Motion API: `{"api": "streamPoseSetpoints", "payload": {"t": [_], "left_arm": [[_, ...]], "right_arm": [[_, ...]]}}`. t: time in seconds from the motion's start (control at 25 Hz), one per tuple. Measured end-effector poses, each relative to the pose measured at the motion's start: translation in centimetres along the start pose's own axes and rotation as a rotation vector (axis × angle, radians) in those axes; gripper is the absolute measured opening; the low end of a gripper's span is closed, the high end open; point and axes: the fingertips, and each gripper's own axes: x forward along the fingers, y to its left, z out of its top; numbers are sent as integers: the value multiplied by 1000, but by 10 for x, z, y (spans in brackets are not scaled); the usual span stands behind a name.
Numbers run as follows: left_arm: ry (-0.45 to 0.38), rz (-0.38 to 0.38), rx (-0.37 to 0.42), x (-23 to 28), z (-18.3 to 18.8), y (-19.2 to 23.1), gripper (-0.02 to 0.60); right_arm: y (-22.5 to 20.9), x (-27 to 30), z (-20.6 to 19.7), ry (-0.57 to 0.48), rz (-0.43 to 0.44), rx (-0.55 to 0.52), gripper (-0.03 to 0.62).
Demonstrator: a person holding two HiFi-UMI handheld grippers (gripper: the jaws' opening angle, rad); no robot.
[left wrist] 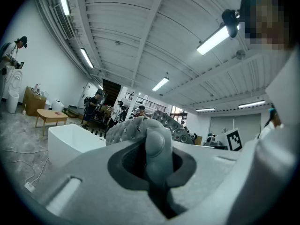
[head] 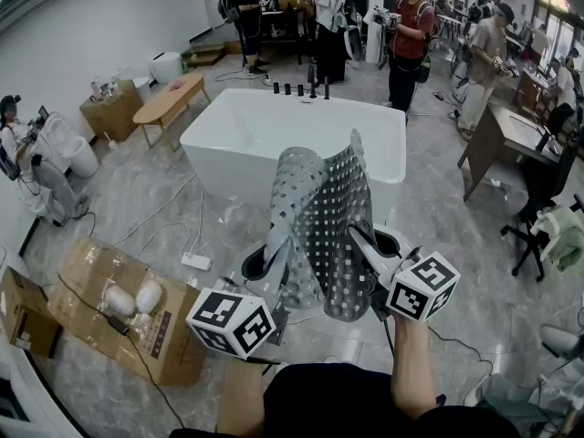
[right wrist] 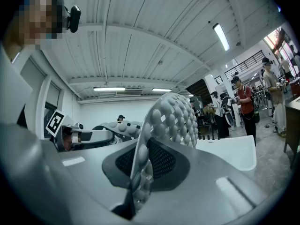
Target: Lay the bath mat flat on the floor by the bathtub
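White bathtub (head: 239, 133) ahead; cardboard box (head: 117, 310) on floor (head: 137, 210) at left; people beyond. Grey bath mat (head: 321, 210): curled, raised before the tub. Left gripper (head: 272, 265), right gripper (head: 367, 246): fingers clamped on its lower edge.

Head view: steeply down from above and behind left tongs (head: 278, 263) and right tongs (head: 363, 246). Gripper views: close along own jaws, tilted upward, sharing the bathtub (head: 228, 164) ahead.
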Motion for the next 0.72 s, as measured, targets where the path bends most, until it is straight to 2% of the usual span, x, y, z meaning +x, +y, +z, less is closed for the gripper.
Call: {"api": "streamPoseSetpoints", "payload": {"t": [0.72], "left_arm": [[11, 15, 0, 1, 1, 4, 21]], "right_arm": [[-4, 2, 1, -18, -9, -12, 23]]}}
